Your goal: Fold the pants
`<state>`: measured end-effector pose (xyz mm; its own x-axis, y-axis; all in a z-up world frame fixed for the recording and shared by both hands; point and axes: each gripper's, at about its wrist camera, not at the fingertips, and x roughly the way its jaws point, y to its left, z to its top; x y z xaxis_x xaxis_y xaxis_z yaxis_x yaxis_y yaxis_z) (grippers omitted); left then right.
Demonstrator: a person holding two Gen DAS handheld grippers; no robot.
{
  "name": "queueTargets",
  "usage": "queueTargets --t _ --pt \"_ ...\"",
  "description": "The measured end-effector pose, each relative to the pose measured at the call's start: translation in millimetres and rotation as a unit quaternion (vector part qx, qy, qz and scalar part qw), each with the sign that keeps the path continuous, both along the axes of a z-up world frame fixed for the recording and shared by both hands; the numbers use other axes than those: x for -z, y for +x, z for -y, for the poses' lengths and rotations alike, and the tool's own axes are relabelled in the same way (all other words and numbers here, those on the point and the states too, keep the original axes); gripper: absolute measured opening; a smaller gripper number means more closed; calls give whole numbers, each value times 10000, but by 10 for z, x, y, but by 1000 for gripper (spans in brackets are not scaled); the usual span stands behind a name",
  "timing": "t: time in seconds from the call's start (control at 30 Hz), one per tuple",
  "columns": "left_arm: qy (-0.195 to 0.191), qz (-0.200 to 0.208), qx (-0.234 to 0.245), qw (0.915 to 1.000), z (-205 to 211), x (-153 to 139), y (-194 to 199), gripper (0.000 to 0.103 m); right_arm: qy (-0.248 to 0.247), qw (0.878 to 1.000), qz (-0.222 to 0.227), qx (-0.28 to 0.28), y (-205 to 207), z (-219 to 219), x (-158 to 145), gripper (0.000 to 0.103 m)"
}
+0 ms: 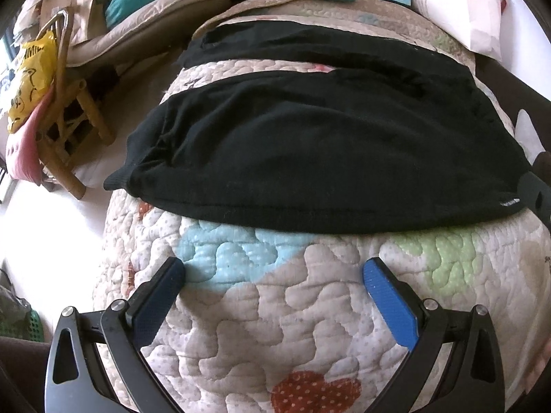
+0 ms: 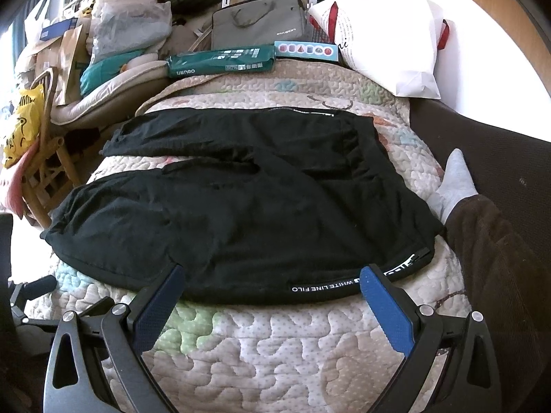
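Black pants [image 1: 310,158] lie spread flat on a quilted bedspread [image 1: 275,327], legs pointing left, waistband to the right. They also show in the right wrist view [image 2: 241,216], with a white-lettered waistband [image 2: 344,285] at the near right edge. My left gripper [image 1: 273,272] is open and empty, hovering over the quilt just short of the near leg. My right gripper [image 2: 272,275] is open and empty, its fingertips at the near hem beside the waistband. The right gripper's body shows at the right edge of the left wrist view [image 1: 537,192].
A green packet [image 2: 220,60], a grey bag [image 2: 258,22] and a white pillow [image 2: 385,38] lie at the bed's far end. A wooden chair with a yellow bag [image 1: 31,79] stands left. A person's socked foot [image 2: 454,182] rests at the right.
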<state>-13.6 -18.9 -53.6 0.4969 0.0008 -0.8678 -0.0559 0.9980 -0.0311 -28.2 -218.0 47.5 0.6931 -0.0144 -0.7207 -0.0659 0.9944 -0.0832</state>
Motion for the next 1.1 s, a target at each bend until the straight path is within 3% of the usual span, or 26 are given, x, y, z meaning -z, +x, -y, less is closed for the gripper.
queueTargets --t 0.2,0.43,0.63,0.87,1.1 --pt "-83 301 -242 9992 -101 -192 -92 101 -7 10000 61 19 -2 25 -58 103" --pt "183 1049 -566 9927 -255 -733 -220 101 37 9999 109 79 -6 74 -121 103" --pt "358 1661 -540 9840 -326 -1239 -228 101 32 9999 152 1 -18 84 -147 103" --pt "397 1766 -406 9827 -334 -1418 -32 101 51 9998 183 -65 -27 101 -195 103" --pt "757 1697 -241 9823 -268 -1474 130 101 1 9994 62 -342 94 64 -364 103"
